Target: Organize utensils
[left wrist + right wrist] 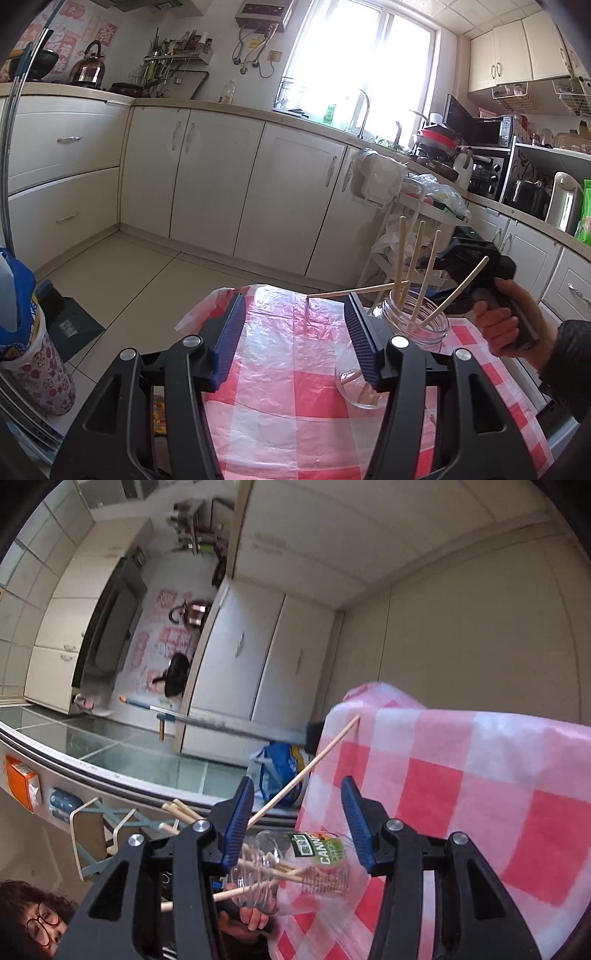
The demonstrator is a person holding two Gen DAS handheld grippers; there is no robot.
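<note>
A glass jar (410, 325) stands on the red-and-white checked tablecloth (280, 384) and holds several wooden chopsticks (424, 273). One chopstick (358, 290) lies almost level, sticking out of the jar to the left. My left gripper (295, 306) is open over the cloth with nothing between its pads. A second, empty jar (351, 387) sits by its right finger. A hand holds my right gripper (424, 273) at the chopsticks. In the right wrist view my right gripper (297, 786) is open above the labelled jar (317, 853); the slanting chopstick (306, 764) runs past its left pad.
A patterned bin with a blue bag (22, 295) stands left of the table. A white trolley with plastic bags (417, 206) stands behind the jar. Cabinets (207, 177) line the far wall. The table's far edge (273, 290) is close ahead.
</note>
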